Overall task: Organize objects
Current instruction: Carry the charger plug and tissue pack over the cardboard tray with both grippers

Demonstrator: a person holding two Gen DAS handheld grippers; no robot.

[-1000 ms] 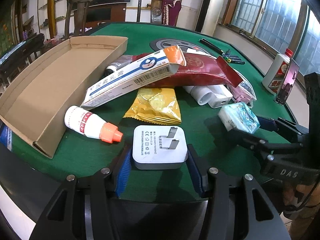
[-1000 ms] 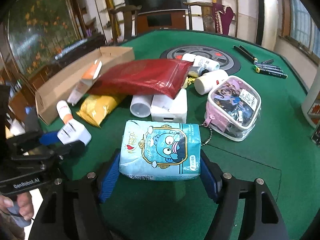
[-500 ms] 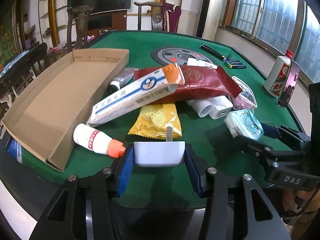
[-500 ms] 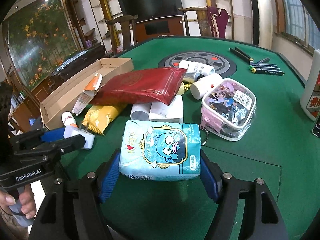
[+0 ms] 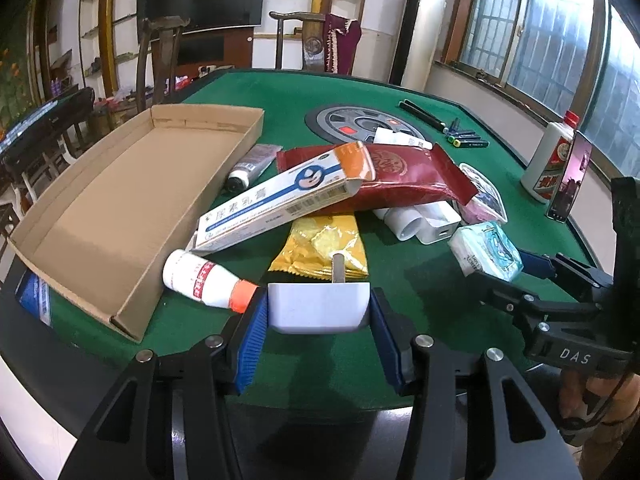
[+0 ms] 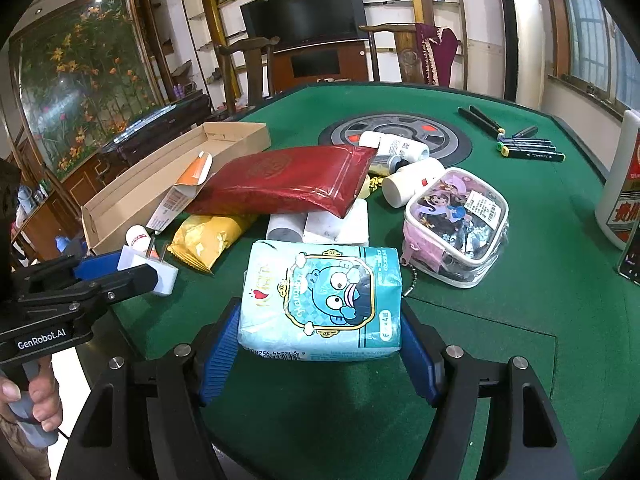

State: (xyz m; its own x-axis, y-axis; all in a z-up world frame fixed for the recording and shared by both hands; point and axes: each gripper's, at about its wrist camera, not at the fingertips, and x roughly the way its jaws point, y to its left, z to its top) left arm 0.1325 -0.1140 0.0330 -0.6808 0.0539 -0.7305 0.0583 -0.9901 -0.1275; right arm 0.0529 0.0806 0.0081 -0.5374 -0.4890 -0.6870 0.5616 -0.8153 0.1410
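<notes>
Tabletop: a green felt tabletop [image 5: 328, 92] with a dark raised rim is seen; a round grey plate [image 6: 396, 136] is set in its middle.
Left tongs: the left tongs [image 5: 318, 334] are clenched on a white charger [image 5: 318, 306], held just above the felt with its metal prongs pointing up; blue pads are pressed on both its sides.
Right tongs: the right tongs [image 6: 320, 348] are clenched on a light blue tissue pack [image 6: 322, 300] printed with a cartoon face.
Near pile: a white bottle with an orange cap [image 5: 204, 280] and a yellow packet [image 5: 324, 246] are lain just beyond the charger.
Middle pile: a long white and blue carton [image 5: 280, 200] is leaned over a red pouch [image 6: 288, 184]; a pink clear case [image 6: 456, 224] is placed to the right.
Box: an open cardboard box [image 5: 120, 200] is set at the left, beside the pile.
Far edge: markers [image 6: 528, 150] are laid near the far right edge; a white bottle with a red cap [image 5: 554, 160] is stood upright.
Room: wooden chairs, a dark screen [image 6: 304, 16] and windows are seen behind.
</notes>
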